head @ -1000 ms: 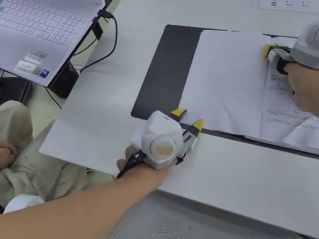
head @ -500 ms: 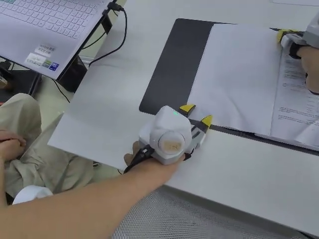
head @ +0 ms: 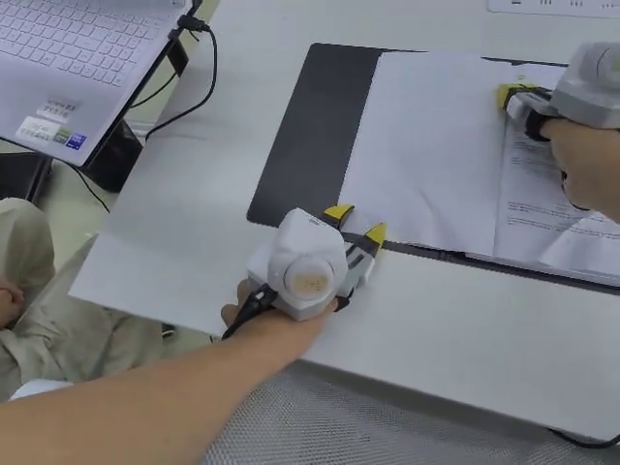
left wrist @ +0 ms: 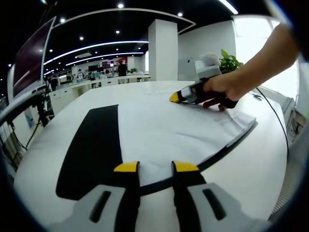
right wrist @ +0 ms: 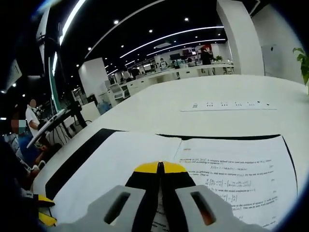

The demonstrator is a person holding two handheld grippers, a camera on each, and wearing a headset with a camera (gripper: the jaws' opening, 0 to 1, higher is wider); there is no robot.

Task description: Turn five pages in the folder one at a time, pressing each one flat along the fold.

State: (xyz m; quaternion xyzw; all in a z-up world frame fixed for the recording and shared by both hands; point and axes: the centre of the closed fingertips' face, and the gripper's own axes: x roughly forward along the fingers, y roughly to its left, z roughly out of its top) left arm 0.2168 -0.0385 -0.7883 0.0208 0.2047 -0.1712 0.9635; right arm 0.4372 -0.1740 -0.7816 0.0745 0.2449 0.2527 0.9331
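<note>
Head view showed the right gripper (head: 513, 95) clenched on the folder (head: 310, 126) fold, left gripper (head: 356, 223) released at its near edge

One folder (head: 300, 136) lies open, and it shows two page faces: one blank page (head: 426, 145) left of its fold and one printed page (head: 538, 218) right of it. Two grippers are at the folder, the left gripper (head: 356, 223) at its near edge and the right gripper (head: 513, 95) on its fold. Off the folder's left side sits one laptop (head: 77, 58) with one black cable (head: 192, 22), past its far edge lies one white power strip (right wrist: 227, 105) — and one potted plant (left wrist: 229, 60) stands well beyond it.
</note>
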